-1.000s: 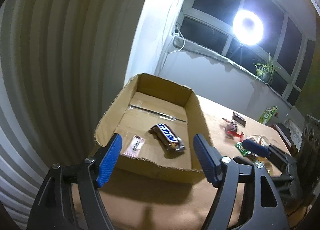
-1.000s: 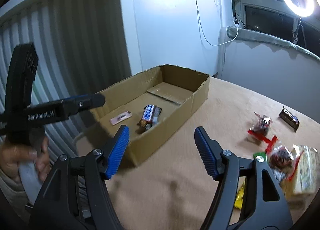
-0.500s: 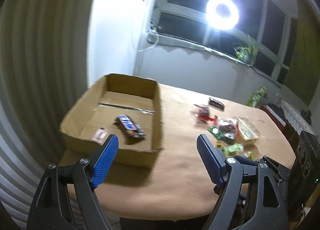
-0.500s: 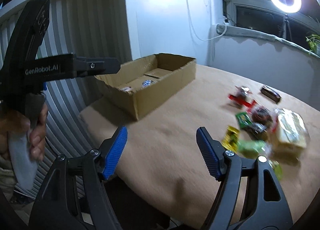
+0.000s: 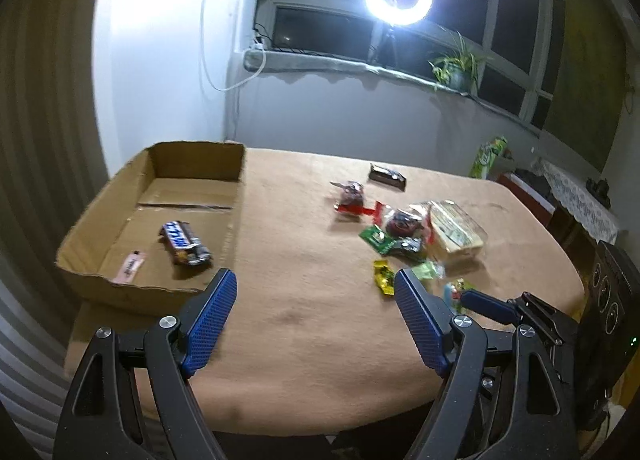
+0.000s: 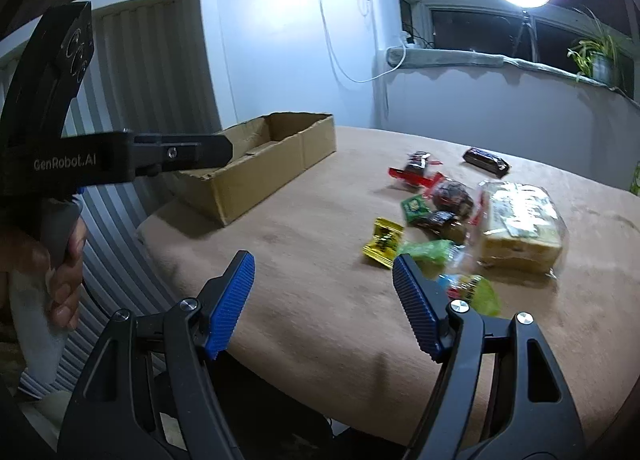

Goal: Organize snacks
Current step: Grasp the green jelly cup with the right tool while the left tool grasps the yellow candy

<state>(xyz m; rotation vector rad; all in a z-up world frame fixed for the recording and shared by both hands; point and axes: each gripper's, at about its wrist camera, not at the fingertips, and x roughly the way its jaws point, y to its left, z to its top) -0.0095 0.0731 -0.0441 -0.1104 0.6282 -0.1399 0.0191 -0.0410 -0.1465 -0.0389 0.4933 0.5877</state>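
Left wrist: shallow cardboard box (image 5: pixel 192 163), crinkly wrappers (image 5: pixel 404 236), beige tablecloth (image 5: pixel 304 244)

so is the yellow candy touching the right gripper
Apart. The right wrist view shows the yellow candy lying on the table ahead of the right gripper, bare cloth between it and the open jaws, nothing between them.

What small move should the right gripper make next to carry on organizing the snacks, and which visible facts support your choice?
Probably ease the right gripper forward and down onto the yellow candy, the loose snack nearest its jaws. Both grippers are empty with jaws apart, the cardboard box holds only a chocolate bar and a small pink packet, and most snacks lie on the table.
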